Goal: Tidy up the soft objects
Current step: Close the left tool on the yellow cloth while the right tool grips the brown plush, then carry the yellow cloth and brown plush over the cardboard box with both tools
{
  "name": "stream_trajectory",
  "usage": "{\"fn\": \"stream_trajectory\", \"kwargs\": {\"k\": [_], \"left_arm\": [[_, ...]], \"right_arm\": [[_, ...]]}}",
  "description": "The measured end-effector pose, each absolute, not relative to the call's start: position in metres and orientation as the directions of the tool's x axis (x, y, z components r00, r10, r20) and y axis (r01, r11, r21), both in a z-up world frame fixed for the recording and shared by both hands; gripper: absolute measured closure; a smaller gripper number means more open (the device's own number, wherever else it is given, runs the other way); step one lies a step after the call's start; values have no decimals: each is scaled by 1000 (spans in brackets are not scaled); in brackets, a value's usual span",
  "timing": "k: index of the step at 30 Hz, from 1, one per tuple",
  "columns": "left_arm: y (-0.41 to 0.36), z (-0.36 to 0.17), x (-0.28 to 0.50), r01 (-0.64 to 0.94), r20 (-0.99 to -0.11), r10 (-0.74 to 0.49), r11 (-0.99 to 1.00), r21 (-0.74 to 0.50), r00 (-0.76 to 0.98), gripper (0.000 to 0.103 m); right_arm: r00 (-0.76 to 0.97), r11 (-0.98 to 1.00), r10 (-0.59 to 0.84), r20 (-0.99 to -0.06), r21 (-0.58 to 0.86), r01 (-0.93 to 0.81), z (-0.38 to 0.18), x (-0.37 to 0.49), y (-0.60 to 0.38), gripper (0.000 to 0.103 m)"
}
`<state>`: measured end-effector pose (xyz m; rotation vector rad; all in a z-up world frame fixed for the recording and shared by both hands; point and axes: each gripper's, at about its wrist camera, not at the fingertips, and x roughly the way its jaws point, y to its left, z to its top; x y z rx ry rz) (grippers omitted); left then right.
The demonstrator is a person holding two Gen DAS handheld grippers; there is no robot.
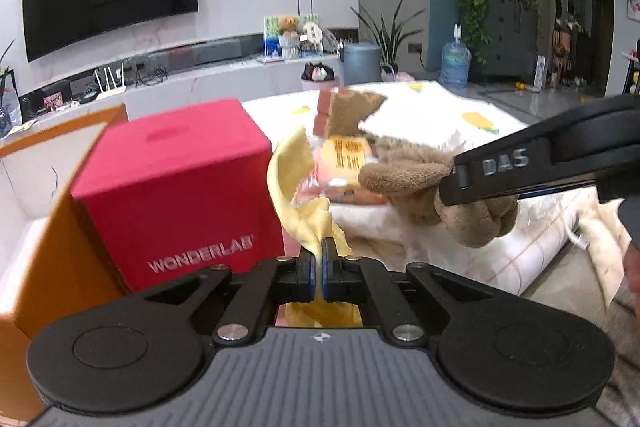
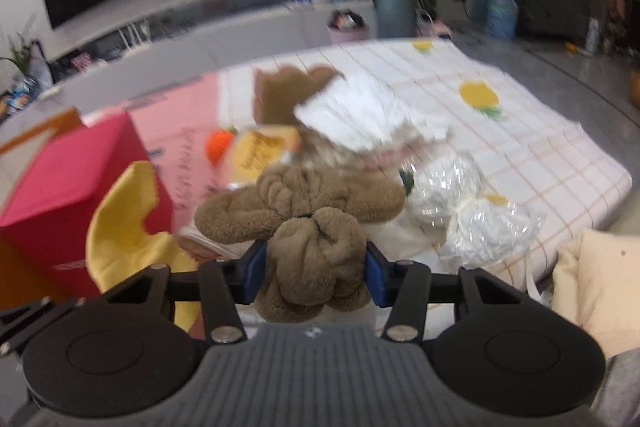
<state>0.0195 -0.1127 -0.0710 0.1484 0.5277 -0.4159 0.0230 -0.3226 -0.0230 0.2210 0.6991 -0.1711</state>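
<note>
Softness rules everything on the white checked bedspread with yellow fruit prints point(image 2: 520, 163). The left tool point(image 1: 320, 259) has its jaws pinched fully together on a thin, limp yellow cloth point(image 1: 296, 187), which curls upward in front of a red cardboard box lettered WONDERLAB point(image 1: 176, 195). The right tool point(image 2: 316, 267) is clamped at about half width on a bunched brown plush fabric, fleecy and knotted like a towel or soft toy point(image 2: 316, 227), squeezing a thick fold between its blue pads point(image 2: 376, 275).

Both pieces should weigh almost nothing and will sag and drape instead of keeping shape. The yellow cloth is thin, so a firm pinch near an edge or corner looks right; it may slip if the hold is shallow. The plush is bulky and springy, so gripping deep into a gathered fold seems safest. Behind them lies a heap with a white folded cloth point(image 2: 360, 115) and crinkly clear-wrapped white bundles point(image 2: 472, 211); that plastic film will likely be slippery.
</note>
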Motion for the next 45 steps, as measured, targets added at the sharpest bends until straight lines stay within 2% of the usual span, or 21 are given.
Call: {"fn": "stream_trajectory", "kwargs": {"k": [9, 17, 29, 37, 42, 45], "left_arm": [[-107, -48, 17, 412, -459, -366, 911, 1, 810, 100], [-99, -31, 13, 388, -432, -352, 922, -4, 831, 100], [-85, 9, 7, 360, -354, -353, 932, -51, 866, 100], [-59, 51, 6, 288, -294, -275, 958, 2, 915, 100], [-18, 73, 9, 179, -274, -154, 982, 68, 949, 100], [13, 71, 11, 170, -304, -154, 985, 27, 940, 100]], "right_arm": [[819, 939, -44, -573, 257, 230, 0, 11, -335, 60], [833, 943, -31, -552, 261, 208, 9, 7, -331, 63], [888, 944, 15, -460, 300, 140, 40, -9, -327, 68], [928, 957, 108, -357, 291, 0, 85, -16, -286, 69], [936, 954, 201, -289, 276, -119, 116, -9, -238, 69], [925, 949, 255, -281, 254, -185, 124, -2, -204, 69]]}}
